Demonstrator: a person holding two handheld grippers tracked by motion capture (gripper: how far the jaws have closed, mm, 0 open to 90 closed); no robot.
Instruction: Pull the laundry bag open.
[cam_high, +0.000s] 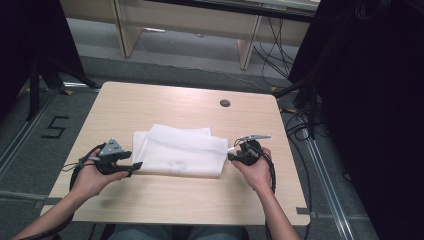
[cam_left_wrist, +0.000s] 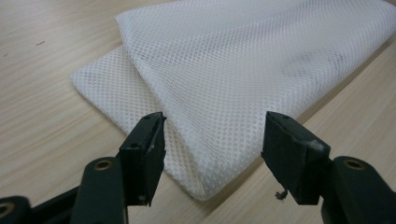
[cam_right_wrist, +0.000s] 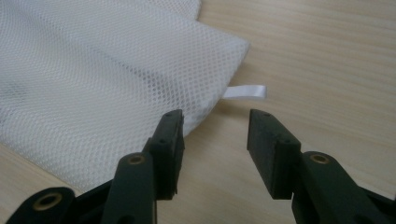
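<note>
Pale wooden desk, dark floor and cables behind. Folded white mesh bag lying flat in the middle, lower layer mostly hidden under the top fold. Left gripper low at the bag's near left corner, jaws apart, corner between them, untouched. Right gripper at the right edge, jaws apart, beside a small white tag. Both hands resting on the desk.

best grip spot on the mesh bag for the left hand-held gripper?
Probably the near-left corner of the mesh bag, coming in low from its left. There the folded layers end in a free edge on the table, right before the open left hand-held gripper.
</note>
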